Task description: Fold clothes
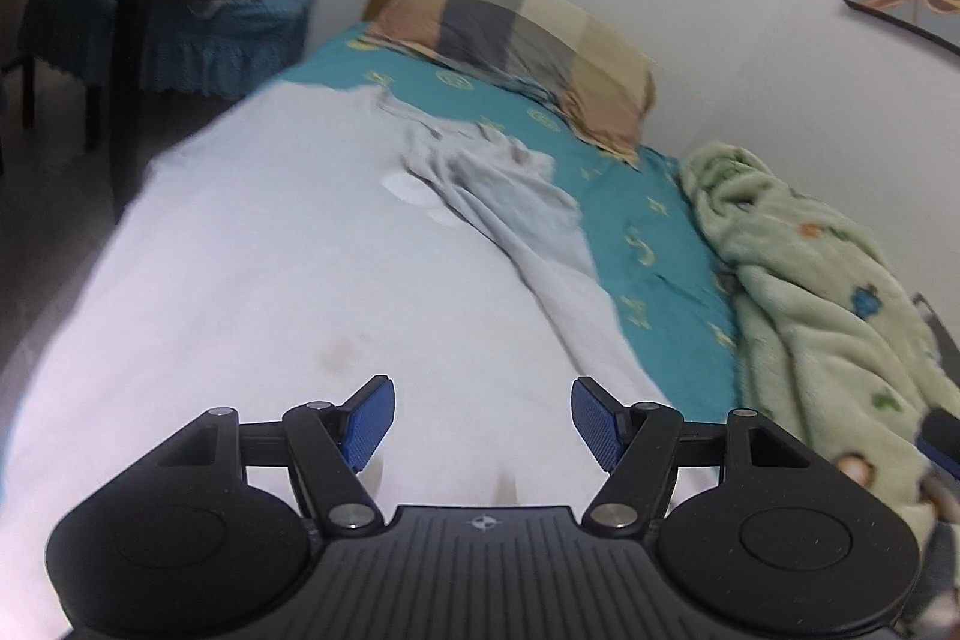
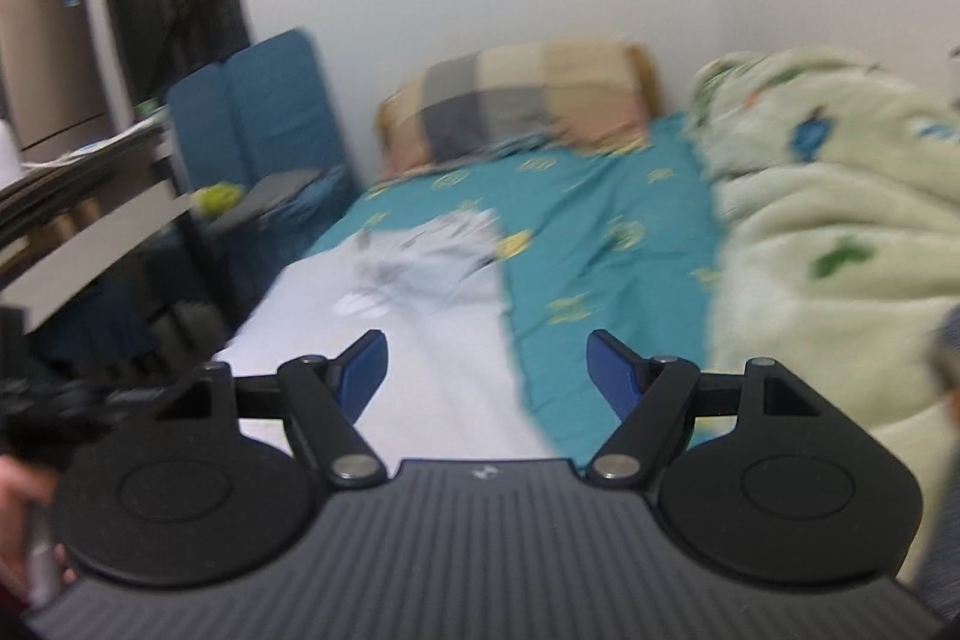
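A white garment (image 1: 288, 268) lies spread along the bed, its far end bunched into grey folds (image 1: 498, 178). My left gripper (image 1: 483, 424) hovers over the garment's near part, open, with nothing between its blue pads. In the right wrist view the same garment (image 2: 414, 340) stretches away on the teal sheet (image 2: 600, 244), crumpled at its far end. My right gripper (image 2: 486, 376) is above the near end of the bed, open and empty, over the garment's right edge. The right view is blurred.
A checked pillow (image 1: 516, 40) lies at the head of the bed against the wall. A pale green fleece blanket (image 1: 828, 292) is heaped along the right side. A blue-covered chair (image 1: 174, 16) and a dark post stand left of the bed. A hand (image 2: 18, 496) shows at the lower left.
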The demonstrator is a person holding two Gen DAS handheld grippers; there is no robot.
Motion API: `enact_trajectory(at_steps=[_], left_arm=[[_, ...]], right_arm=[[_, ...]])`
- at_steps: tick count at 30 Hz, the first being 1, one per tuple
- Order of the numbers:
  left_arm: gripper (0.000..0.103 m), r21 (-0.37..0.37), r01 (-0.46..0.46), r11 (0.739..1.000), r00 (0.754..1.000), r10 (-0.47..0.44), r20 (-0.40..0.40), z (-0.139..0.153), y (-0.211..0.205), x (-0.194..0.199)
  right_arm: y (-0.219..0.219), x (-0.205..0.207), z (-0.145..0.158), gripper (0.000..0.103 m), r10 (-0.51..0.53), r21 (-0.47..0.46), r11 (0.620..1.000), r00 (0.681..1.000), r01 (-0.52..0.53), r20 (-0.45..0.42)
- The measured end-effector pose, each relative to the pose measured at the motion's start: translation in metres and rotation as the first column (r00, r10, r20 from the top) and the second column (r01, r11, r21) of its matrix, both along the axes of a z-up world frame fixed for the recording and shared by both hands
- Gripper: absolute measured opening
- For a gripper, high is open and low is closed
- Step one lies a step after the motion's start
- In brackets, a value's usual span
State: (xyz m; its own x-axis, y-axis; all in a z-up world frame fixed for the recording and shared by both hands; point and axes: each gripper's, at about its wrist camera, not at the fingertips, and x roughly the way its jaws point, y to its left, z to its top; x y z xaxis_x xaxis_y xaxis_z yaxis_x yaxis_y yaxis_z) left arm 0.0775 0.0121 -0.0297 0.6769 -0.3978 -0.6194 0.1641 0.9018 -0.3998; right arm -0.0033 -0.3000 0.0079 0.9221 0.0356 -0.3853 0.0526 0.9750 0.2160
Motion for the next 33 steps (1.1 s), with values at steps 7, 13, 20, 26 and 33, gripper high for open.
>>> enact_trajectory(at_steps=[7, 13, 20, 26, 33], left_arm=[[0.067, -0.007, 0.166, 0.986, 0.986, -0.167, -0.027, -0.003, -0.102, -0.029], [0.059, 0.055, 0.299, 0.953, 0.952, -0.294, -0.086, -0.028, -0.194, -0.031], [0.019, 0.268, 0.387, 0.882, 0.919, -0.345, -0.19, -0.071, -0.253, -0.02], [0.001, 0.192, 0.335, 0.923, 0.936, -0.301, -0.185, -0.067, -0.221, -0.022], [0.001, -0.052, 0.268, 0.962, 0.948, -0.273, -0.166, -0.012, -0.121, -0.035]], right_arm=[[-0.048, -0.009, -0.002, 0.075, -0.133, 0.069, 0.989, 0.99, 0.13, 0.041], [-0.071, -0.012, -0.012, 0.075, -0.159, 0.146, 0.977, 0.987, 0.152, 0.034], [-0.085, 0.0, -0.029, 0.075, -0.162, 0.193, 0.968, 0.987, 0.16, -0.006], [-0.081, 0.003, -0.032, 0.075, -0.165, 0.147, 0.975, 0.986, 0.164, -0.006], [-0.074, 0.006, -0.033, 0.075, -0.109, 0.149, 0.982, 0.993, 0.114, -0.041]])
